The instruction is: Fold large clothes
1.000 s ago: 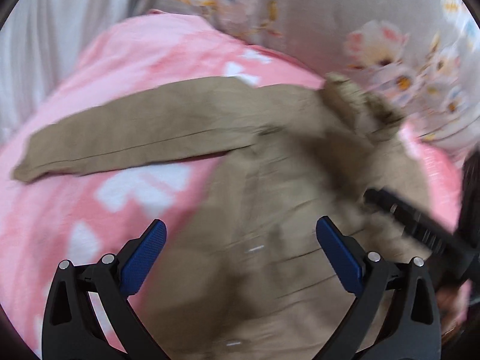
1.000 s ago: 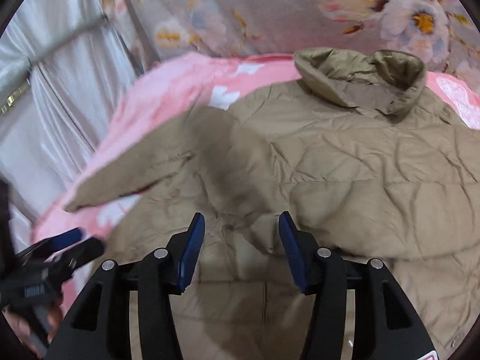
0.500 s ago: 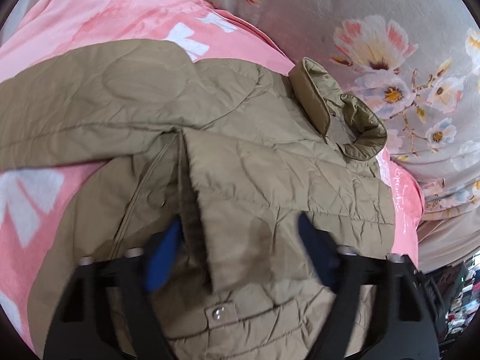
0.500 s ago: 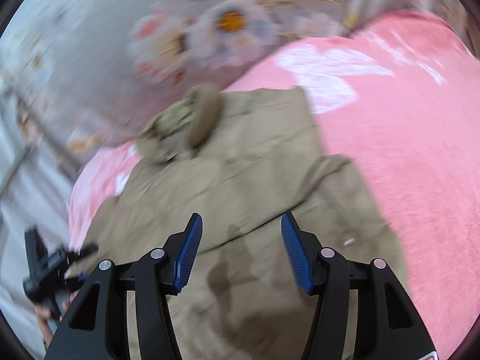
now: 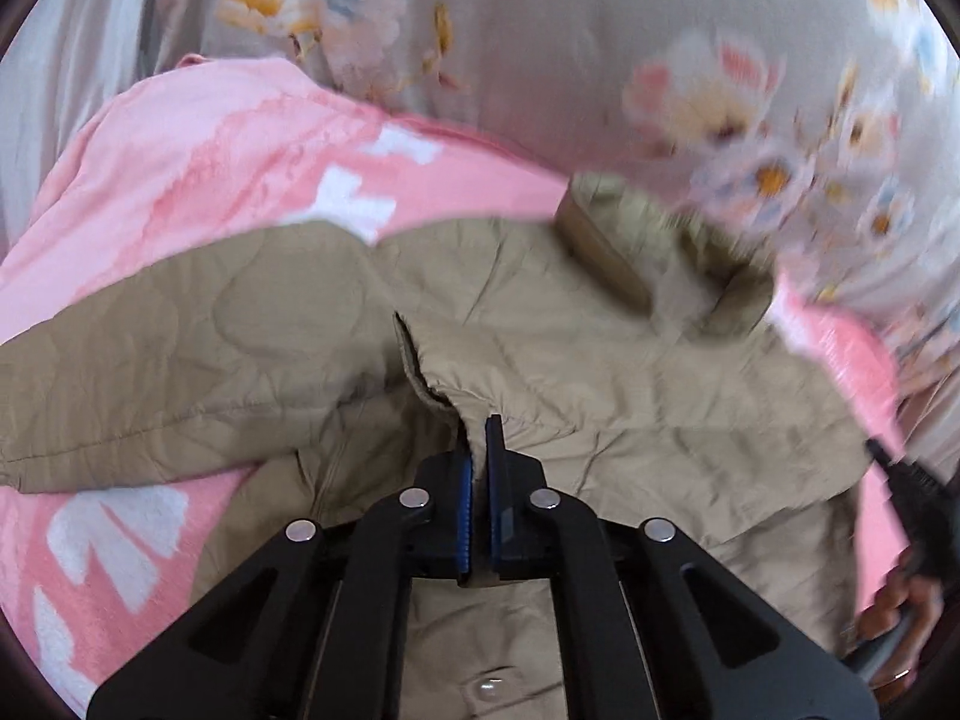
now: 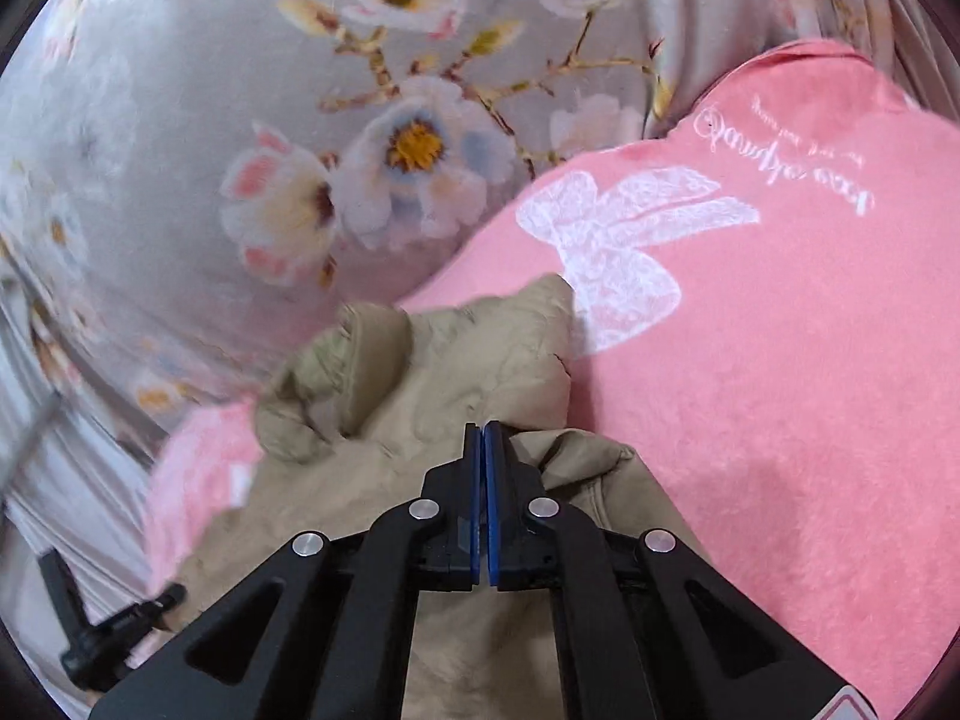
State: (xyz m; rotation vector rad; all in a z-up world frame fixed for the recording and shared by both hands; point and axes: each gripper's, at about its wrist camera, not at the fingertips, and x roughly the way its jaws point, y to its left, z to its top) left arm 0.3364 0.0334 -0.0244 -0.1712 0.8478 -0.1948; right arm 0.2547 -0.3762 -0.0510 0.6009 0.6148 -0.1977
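A large khaki quilted jacket (image 5: 630, 372) lies on a pink blanket (image 5: 198, 168), collar (image 5: 606, 240) at the far side and one sleeve (image 5: 150, 360) stretched out to the left. My left gripper (image 5: 478, 426) is shut on the jacket's front edge near the middle. In the right wrist view the jacket (image 6: 408, 396) is bunched up, and my right gripper (image 6: 482, 429) is shut on a fold of it at its right side, next to bare pink blanket (image 6: 780, 360).
A grey floral curtain (image 5: 600, 60) hangs behind the bed; it also fills the back of the right wrist view (image 6: 240, 120). The right gripper's black frame (image 5: 912, 480) shows at the right edge of the left view, the left gripper's frame (image 6: 102, 630) at the lower left of the right view.
Both grippers were open half a second ago and have closed on the jacket fabric. The left one now pinches the front edge, the right one a fold at the jacket's right side.
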